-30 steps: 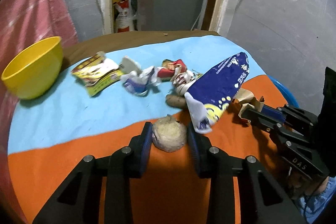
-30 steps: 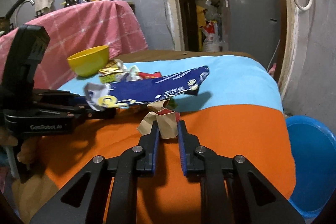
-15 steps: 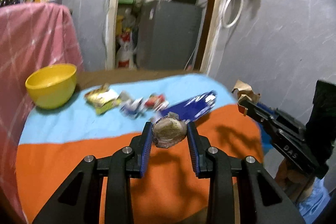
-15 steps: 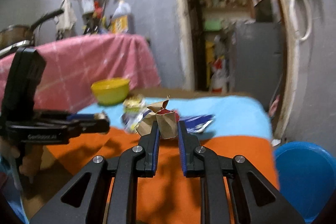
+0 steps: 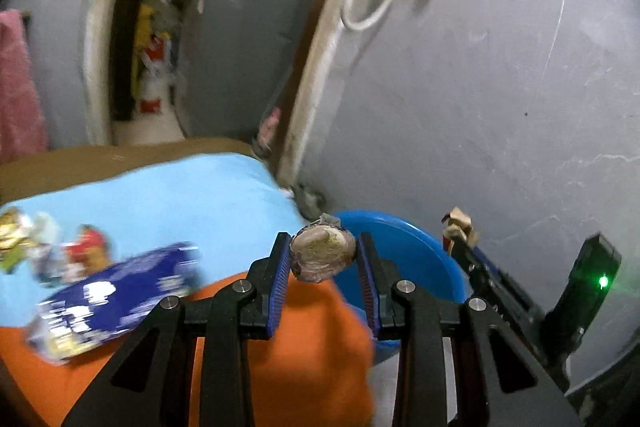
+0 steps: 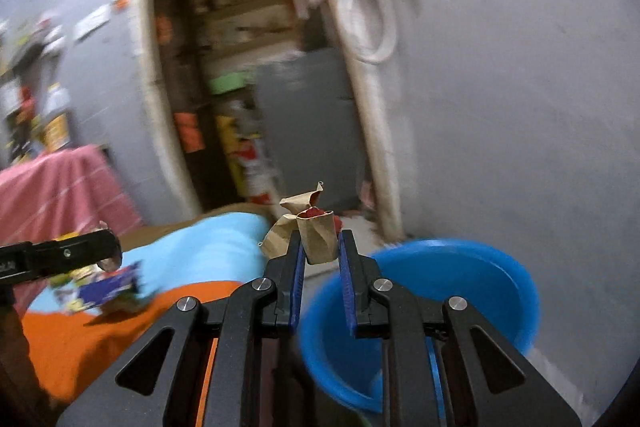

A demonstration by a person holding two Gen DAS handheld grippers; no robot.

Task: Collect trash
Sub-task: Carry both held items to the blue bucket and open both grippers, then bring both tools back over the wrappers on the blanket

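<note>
1. Trash is split between both grippers and the table: a roundish brown lump (image 5: 322, 251) sits clamped between the blue pads of the left gripper (image 5: 323, 259), held in the air past the table's edge.
2. Behind that lump, toward 1 o'clock in the left wrist view, stands the blue tub (image 5: 416, 259) on the floor by the grey wall (image 5: 480, 87).
3. The right gripper (image 6: 320, 247) pinches a crumpled brown paper cup (image 6: 318, 237) with red inside; its jaws are nearly together on it.
4. In the right wrist view the tub (image 6: 480, 279) lies at 4 o'clock from the cup, partly under the fingers.
5. More trash remains on the orange and light-blue cloth (image 5: 200, 195): a dark blue wrapper (image 5: 116, 295) at 9 o'clock from the lump, and blurred smaller wrappers (image 5: 52, 247) beyond it at 10 o'clock.
6. The right gripper (image 5: 460, 239) shows at 3 o'clock in the left view, just beyond the tub's rim.
</note>
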